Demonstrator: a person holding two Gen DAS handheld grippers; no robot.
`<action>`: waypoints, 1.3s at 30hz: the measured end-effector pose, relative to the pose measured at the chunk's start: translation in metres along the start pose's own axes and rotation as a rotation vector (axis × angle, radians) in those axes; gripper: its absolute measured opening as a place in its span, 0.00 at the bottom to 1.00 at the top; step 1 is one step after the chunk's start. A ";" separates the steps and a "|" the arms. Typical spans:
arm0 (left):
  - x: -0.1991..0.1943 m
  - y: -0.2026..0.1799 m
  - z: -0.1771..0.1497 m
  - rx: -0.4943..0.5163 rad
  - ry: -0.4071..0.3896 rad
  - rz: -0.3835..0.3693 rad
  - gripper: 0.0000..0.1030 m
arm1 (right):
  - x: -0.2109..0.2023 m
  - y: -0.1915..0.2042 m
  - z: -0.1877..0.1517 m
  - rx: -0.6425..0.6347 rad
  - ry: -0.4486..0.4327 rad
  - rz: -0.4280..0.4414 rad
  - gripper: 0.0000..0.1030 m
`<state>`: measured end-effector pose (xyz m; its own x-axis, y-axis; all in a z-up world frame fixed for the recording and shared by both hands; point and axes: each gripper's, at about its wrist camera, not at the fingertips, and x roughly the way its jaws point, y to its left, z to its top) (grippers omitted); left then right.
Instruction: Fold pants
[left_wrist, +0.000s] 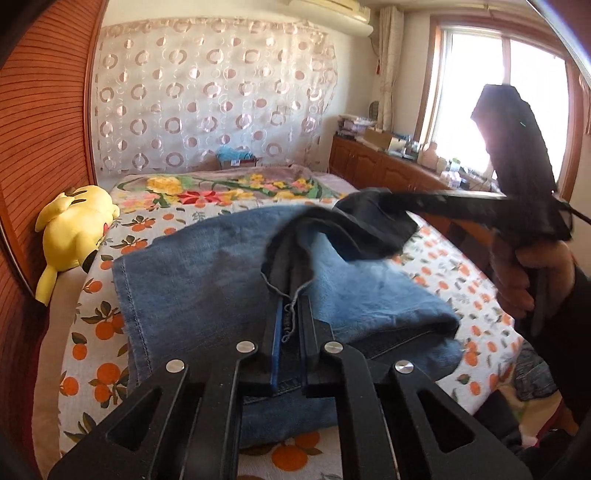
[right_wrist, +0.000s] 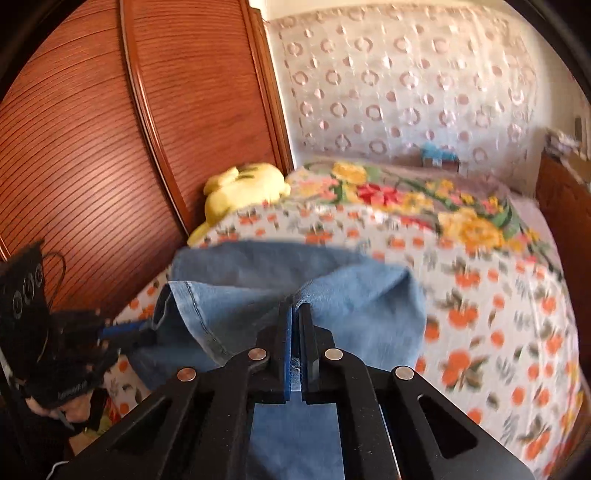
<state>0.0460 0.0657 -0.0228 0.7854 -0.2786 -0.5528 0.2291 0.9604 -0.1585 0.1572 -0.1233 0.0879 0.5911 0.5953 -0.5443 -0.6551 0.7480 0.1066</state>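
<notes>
Blue jeans (left_wrist: 207, 266) lie bunched on the bed, with one edge lifted. My left gripper (left_wrist: 289, 284) is shut on a dark hem edge of the denim, and a loose thread hangs between its fingers. In the right wrist view the same gripper (right_wrist: 147, 326) pinches the stitched hem at the left. My right gripper (right_wrist: 295, 302) is shut on a raised fold of the jeans (right_wrist: 362, 306). Seen from the left wrist, it (left_wrist: 373, 199) holds a shadowed flap of the cloth up above the pile, with a hand (left_wrist: 524, 273) on its handle.
The bed has an orange-print sheet (left_wrist: 443, 266) and a flowered blanket (left_wrist: 229, 188) further back. A yellow plush toy (left_wrist: 74, 229) lies by the wooden wardrobe (right_wrist: 92, 129) on the left. A low wooden cabinet (left_wrist: 388, 166) with clutter stands under the window on the right.
</notes>
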 end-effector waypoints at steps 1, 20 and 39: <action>-0.008 0.000 0.001 -0.006 -0.013 -0.011 0.08 | -0.002 0.006 0.011 -0.018 -0.018 -0.001 0.03; -0.038 0.053 -0.042 -0.120 0.006 0.053 0.08 | 0.138 0.053 0.105 -0.078 0.128 0.137 0.04; -0.029 0.065 -0.041 -0.132 0.038 0.126 0.40 | 0.048 0.030 0.006 -0.108 0.116 -0.017 0.36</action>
<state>0.0147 0.1365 -0.0506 0.7800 -0.1581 -0.6055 0.0506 0.9803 -0.1908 0.1686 -0.0707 0.0695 0.5487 0.5403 -0.6380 -0.6957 0.7182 0.0099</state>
